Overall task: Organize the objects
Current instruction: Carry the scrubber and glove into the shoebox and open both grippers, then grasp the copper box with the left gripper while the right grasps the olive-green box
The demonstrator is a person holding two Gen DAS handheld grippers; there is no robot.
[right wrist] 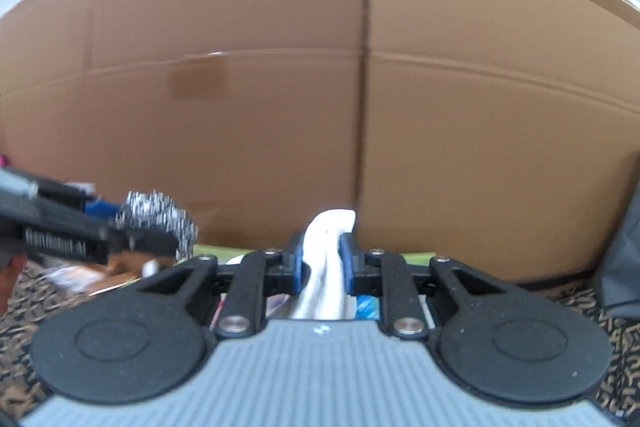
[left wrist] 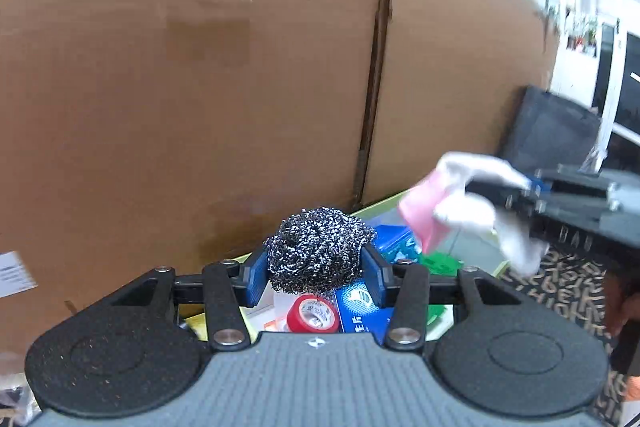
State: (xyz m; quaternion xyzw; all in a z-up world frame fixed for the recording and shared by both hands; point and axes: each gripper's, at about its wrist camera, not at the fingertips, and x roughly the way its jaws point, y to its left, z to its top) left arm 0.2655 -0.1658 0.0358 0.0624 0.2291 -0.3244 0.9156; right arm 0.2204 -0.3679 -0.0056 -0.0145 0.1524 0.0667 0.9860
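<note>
My left gripper (left wrist: 318,269) is shut on a ball of steel wool (left wrist: 320,249), which bulges between the blue pads; seen from the right wrist it is the steel wool (right wrist: 158,217) at the far left, blurred. My right gripper (right wrist: 323,263) is shut on a white cloth (right wrist: 326,267) that sticks up between its pads. From the left wrist the same cloth (left wrist: 472,191) shows white and pink, hanging from the right gripper (left wrist: 486,193). Both are raised above a green-rimmed bin (left wrist: 384,203) of mixed items.
A large cardboard box (left wrist: 200,67) fills the background in both views. In the bin lie a red tape roll (left wrist: 313,314), a blue packet (left wrist: 360,307) and a green item (left wrist: 440,263). A patterned surface (left wrist: 568,279) lies to the right, and a dark panel (left wrist: 552,131) leans behind it.
</note>
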